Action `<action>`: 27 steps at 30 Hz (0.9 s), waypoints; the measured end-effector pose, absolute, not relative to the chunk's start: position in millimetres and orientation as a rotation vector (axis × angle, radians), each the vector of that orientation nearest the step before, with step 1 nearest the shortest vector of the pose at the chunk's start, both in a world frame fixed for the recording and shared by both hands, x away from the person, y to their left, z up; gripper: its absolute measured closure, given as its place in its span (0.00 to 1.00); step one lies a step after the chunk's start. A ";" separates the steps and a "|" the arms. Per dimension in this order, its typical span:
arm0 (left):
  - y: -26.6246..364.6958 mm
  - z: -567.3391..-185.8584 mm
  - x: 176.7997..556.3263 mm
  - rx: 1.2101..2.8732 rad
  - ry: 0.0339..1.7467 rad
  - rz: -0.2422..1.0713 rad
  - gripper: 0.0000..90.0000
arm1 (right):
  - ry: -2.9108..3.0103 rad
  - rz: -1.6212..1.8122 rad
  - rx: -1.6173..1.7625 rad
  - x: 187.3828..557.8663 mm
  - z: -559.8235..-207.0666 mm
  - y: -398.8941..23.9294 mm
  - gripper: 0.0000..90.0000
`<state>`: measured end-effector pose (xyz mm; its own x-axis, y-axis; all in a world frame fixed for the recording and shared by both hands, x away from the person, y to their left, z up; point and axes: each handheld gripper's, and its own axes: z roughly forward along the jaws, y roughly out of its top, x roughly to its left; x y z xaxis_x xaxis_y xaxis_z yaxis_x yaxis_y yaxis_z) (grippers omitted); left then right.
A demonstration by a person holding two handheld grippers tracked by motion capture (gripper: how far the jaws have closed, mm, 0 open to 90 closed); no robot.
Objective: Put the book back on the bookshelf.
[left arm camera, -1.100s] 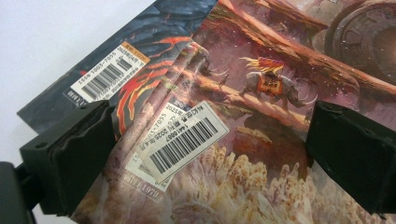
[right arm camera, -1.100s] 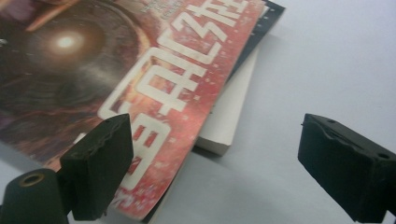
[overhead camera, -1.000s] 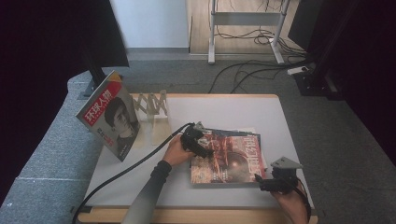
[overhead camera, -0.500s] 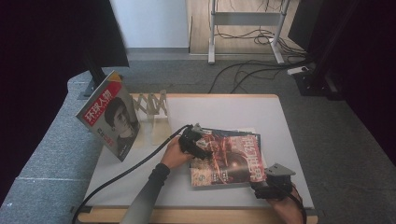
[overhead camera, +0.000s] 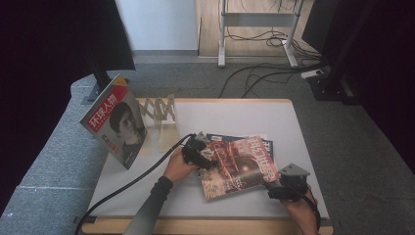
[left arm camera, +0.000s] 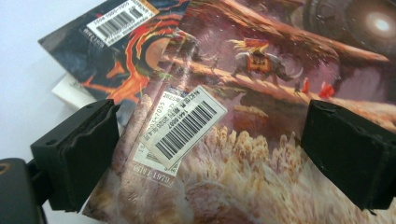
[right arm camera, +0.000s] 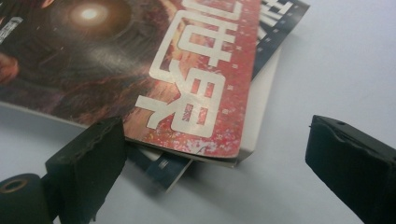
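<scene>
- We see the glossy red fantasy-cover magazine (overhead camera: pixel 238 164) lying atop a dark magazine (overhead camera: pixel 266 145) on the white table (overhead camera: pixel 235 115).
- Our left gripper (overhead camera: pixel 199 155) is spread over its barcode corner.
- Our right gripper (overhead camera: pixel 279 188) is spread beside its near corner.

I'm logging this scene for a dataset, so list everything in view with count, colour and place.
top magazine: one, red and brown cover, on the stack at the table's middle.
lower magazines: at least one, dark cover, beneath the top one; exact count unclear.
upright magazine: one, red title band with a portrait, standing at the table's left edge.
rack: one, pale wood, zigzag, behind the stack.
table: one, white top, wooden edge.
floor cables: several, black, on the grey floor beyond.
left claw: one, black, open over the top magazine's barcode corner.
right claw: one, black, open at the stack's near right corner.
</scene>
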<state>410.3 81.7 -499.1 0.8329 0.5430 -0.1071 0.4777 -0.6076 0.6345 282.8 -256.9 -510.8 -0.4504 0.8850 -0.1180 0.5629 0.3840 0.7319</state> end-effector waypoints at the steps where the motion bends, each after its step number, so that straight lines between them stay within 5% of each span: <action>1: 82.3 -498.7 409.5 2.335 0.746 0.126 0.05 | 2.148 0.848 1.245 285.5 -510.2 -257.7 0.06; 22: 90.1 -493.8 385.0 2.391 0.675 0.105 0.06 | 2.144 0.841 1.372 345.6 -503.3 -278.3 0.09; 27: 108.8 -487.9 382.0 2.359 0.668 0.113 0.17 | 2.132 0.901 1.368 336.3 -498.3 -280.4 0.09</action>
